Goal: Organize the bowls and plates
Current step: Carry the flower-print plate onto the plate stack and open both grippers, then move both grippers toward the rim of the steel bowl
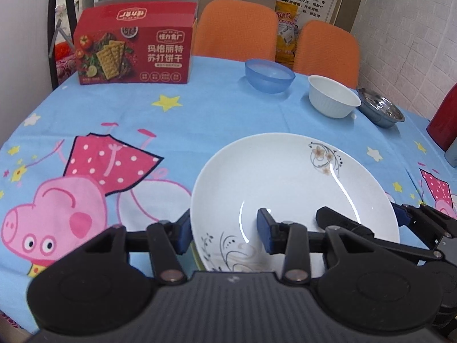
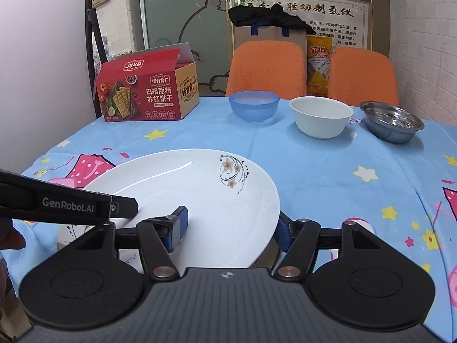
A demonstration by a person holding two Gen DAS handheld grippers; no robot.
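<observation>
A white plate (image 1: 285,177) (image 2: 200,188) with flower prints is at the near side of the table, on the blue cartoon tablecloth. My left gripper (image 1: 224,231) is shut on its left rim, with one pad outside the edge and the other on the inner slope. My right gripper (image 2: 230,230) (image 1: 362,215) straddles the right rim with its jaws wide and its pads not pressing on the plate. Along the far edge stand a blue bowl (image 1: 270,75) (image 2: 253,105), a white bowl (image 1: 332,97) (image 2: 321,117) and a steel bowl (image 1: 380,108) (image 2: 391,121).
A red cracker box (image 1: 134,51) (image 2: 145,94) stands at the far left of the table. Two orange chairs (image 1: 235,28) (image 2: 265,68) sit behind the far edge. A red container (image 1: 444,117) stands at the right edge. A brick wall is on the right.
</observation>
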